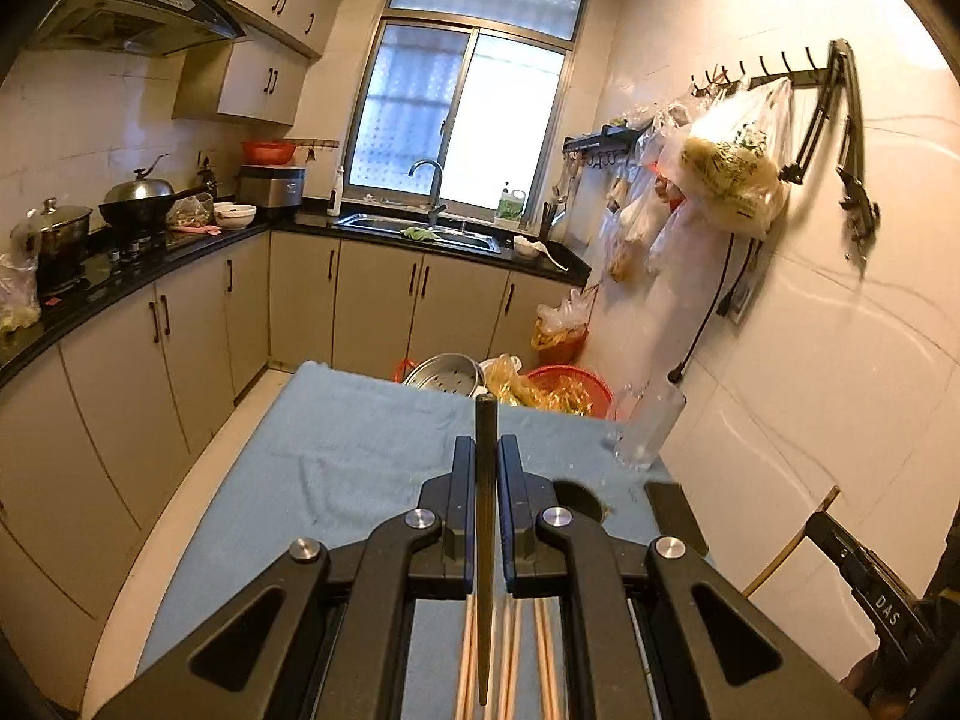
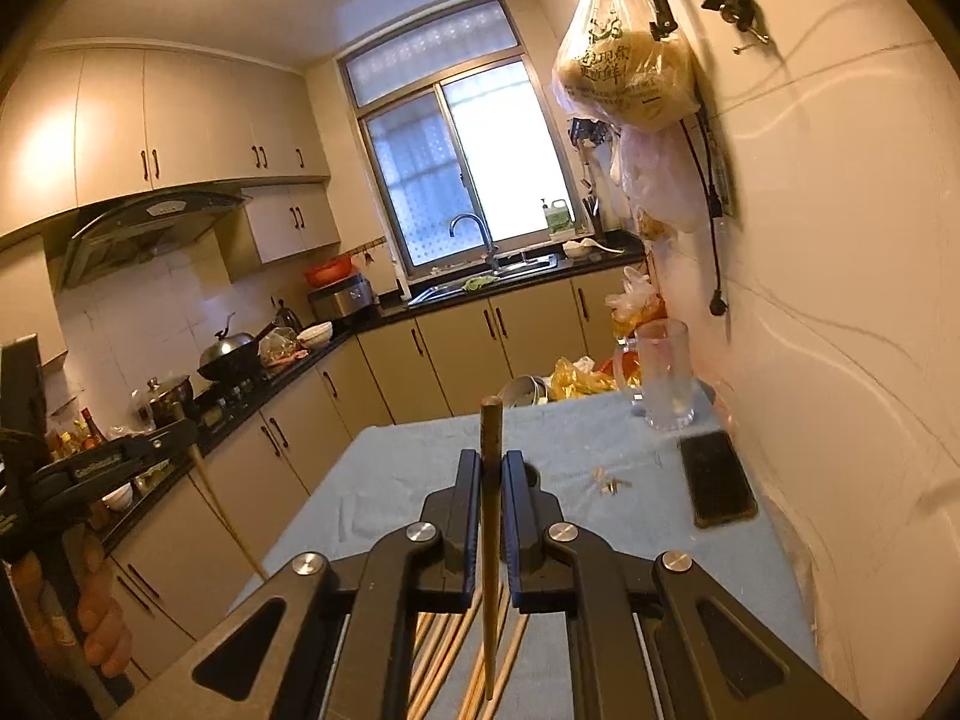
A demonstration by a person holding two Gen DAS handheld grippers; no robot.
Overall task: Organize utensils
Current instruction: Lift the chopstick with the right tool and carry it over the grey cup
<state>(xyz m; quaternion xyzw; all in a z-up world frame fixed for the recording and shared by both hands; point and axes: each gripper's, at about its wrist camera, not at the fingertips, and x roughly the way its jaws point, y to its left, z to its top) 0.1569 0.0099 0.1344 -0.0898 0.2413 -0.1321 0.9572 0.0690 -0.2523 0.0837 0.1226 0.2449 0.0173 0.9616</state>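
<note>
My left gripper [image 1: 485,450] is shut on a dark chopstick [image 1: 486,420] that stands upright between its fingers, above the blue cloth [image 1: 336,456] on the table. My right gripper [image 2: 492,462] is shut on a brown chopstick [image 2: 491,426], also upright. Several light wooden chopsticks [image 1: 510,660] lie on the cloth under the left gripper and under the right gripper [image 2: 444,654]. A clear glass mug [image 1: 648,426] stands at the table's far right by the wall; it also shows in the right wrist view [image 2: 663,378]. The left gripper appears at the left edge of the right wrist view [image 2: 108,462].
A black phone [image 2: 717,477] lies on the cloth near the wall, with small crumbs [image 2: 612,483] beside it. Beyond the table's far edge are a metal steamer [image 1: 447,372] and a red basket [image 1: 570,387]. Bags [image 1: 732,168] hang on the right wall.
</note>
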